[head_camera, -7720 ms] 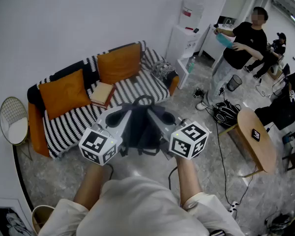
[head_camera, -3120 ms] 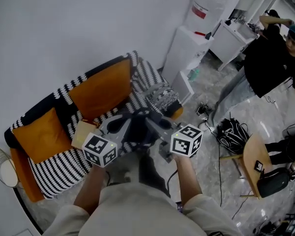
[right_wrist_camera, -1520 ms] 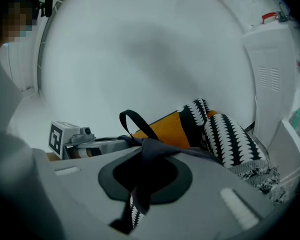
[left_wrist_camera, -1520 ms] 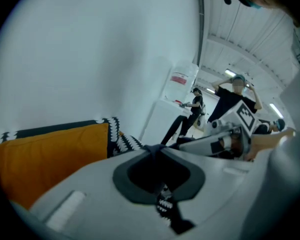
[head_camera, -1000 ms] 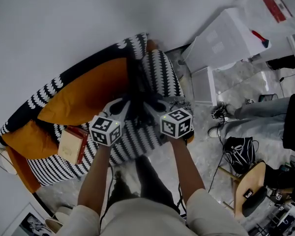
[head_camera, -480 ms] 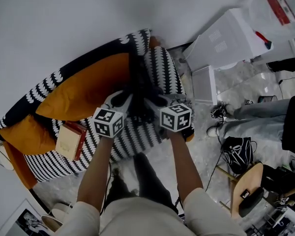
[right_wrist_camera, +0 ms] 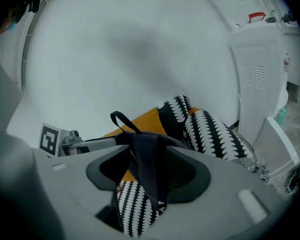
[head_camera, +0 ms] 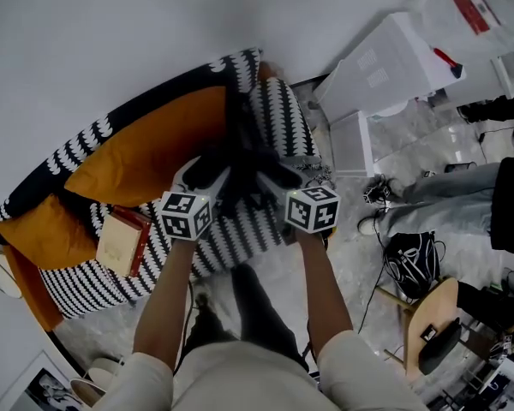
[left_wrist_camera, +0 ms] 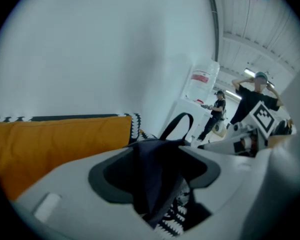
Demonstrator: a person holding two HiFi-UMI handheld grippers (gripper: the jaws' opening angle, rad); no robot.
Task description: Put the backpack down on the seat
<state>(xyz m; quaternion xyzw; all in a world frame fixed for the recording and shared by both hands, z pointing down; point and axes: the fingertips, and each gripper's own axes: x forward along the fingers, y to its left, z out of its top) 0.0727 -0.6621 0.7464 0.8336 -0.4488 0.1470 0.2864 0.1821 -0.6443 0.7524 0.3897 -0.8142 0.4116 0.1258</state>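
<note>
Left gripper (head_camera: 207, 171), right gripper (head_camera: 278, 174) just opening, backpack (head_camera: 244, 157) between — cushion (head_camera: 146, 157) behind.

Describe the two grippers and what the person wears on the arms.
Both the left gripper and right gripper are light grey with dark grey pads. Each carries a white cube with black square markers. The person wears a pale top with short sleeves.

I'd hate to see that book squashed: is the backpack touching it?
Apart. The head view shows the book lying on the sofa well to the left of the backpack, with striped seat showing between them.
</note>
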